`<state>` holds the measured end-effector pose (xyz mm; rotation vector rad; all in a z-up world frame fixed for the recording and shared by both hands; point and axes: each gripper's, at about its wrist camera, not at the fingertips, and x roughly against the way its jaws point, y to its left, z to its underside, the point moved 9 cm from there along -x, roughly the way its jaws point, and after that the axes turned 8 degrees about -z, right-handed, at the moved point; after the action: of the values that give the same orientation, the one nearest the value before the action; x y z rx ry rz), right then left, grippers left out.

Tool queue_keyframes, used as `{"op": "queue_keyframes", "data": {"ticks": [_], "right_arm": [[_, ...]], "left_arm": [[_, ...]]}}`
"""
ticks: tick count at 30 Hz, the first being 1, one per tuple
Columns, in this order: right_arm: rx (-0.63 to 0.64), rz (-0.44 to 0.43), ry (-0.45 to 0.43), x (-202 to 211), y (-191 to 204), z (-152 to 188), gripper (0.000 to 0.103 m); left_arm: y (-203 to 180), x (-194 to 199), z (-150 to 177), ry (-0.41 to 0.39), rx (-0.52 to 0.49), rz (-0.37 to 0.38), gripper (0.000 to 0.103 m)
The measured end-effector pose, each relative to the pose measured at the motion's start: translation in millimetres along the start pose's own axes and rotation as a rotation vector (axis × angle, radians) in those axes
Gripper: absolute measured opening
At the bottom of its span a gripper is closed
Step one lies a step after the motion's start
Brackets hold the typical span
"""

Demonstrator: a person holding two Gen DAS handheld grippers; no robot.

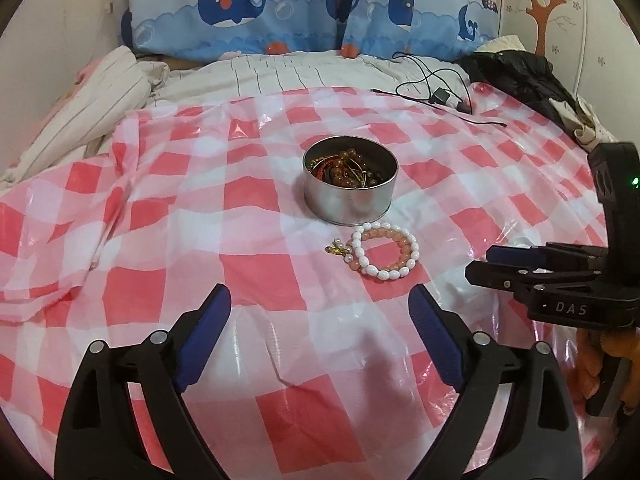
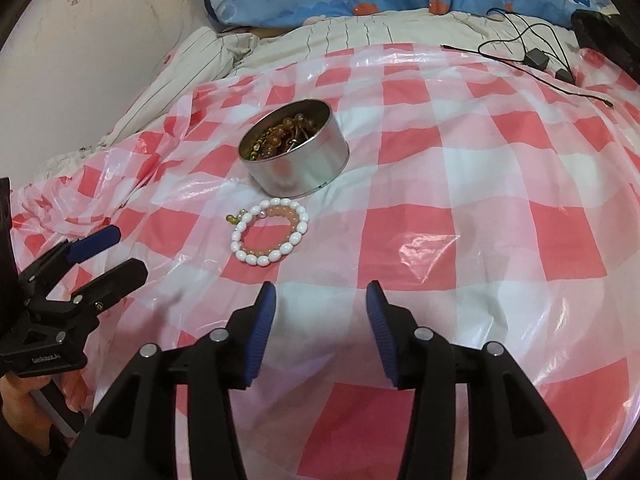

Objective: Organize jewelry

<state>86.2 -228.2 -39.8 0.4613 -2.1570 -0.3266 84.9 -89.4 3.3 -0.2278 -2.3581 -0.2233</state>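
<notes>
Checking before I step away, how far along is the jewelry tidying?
Mostly done: the round tin already holds a heap of beaded pieces. Nothing is in hand; the left claw and right claw are both open and empty. Left: the white bracelet, the pink bracelet and a small gold charm on the checked cloth.

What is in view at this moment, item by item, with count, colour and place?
round tin: one, silver, mid-cloth, holding brown and amber bead jewelry
white bead bracelet: one, white, on the cloth just in front of the tin
peach bead bracelet: one, peach, lying within the white one
small charm: one, gold, beside the bracelets
checked plastic cloth: one, red and white, over the bed
whale cushions: two, blue, at the back
cables: black, far right
dark garment: one, black, far right
left hand-held gripper: black, blue pads, open, empty
right hand-held gripper: same colours, open, empty
</notes>
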Motion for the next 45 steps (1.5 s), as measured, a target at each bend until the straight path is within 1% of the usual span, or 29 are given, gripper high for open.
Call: {"op": "queue_keyframes", "data": {"ticks": [5, 13, 16, 33, 36, 39, 45], "right_arm": [[0.016, 0.007, 0.002, -1.5, 3.1, 0.1, 0.051], [0.017, 0.010, 0.008, -2.9, 3.0, 1.8, 0.051], [0.019, 0.011, 0.009, -3.3, 3.0, 2.4, 0.055], [0.023, 0.015, 0.013, -4.3, 4.3, 3.5, 0.057], [0.025, 0.015, 0.013, -4.3, 4.5, 3.4, 0.058], [0.028, 0.017, 0.014, -5.3, 4.6, 4.3, 0.062], [0.029, 0.019, 0.015, -6.0, 5.3, 4.5, 0.062]], "left_arm": [[-2.0, -0.7, -1.2, -0.005, -0.019, -0.016, 0.088], [-1.6, -1.0, -0.9, -0.009, -0.033, -0.034, 0.090], [-1.4, -1.3, -0.9, -0.010, -0.035, -0.038, 0.091], [0.2, -3.1, -0.4, -0.017, -0.061, -0.062, 0.093], [-1.0, -3.2, -0.4, -0.017, -0.061, -0.062, 0.093], [-1.4, -3.0, -0.3, -0.017, -0.062, -0.063, 0.094], [-1.5, -3.3, 0.1, -0.017, -0.065, -0.065, 0.094]]}}
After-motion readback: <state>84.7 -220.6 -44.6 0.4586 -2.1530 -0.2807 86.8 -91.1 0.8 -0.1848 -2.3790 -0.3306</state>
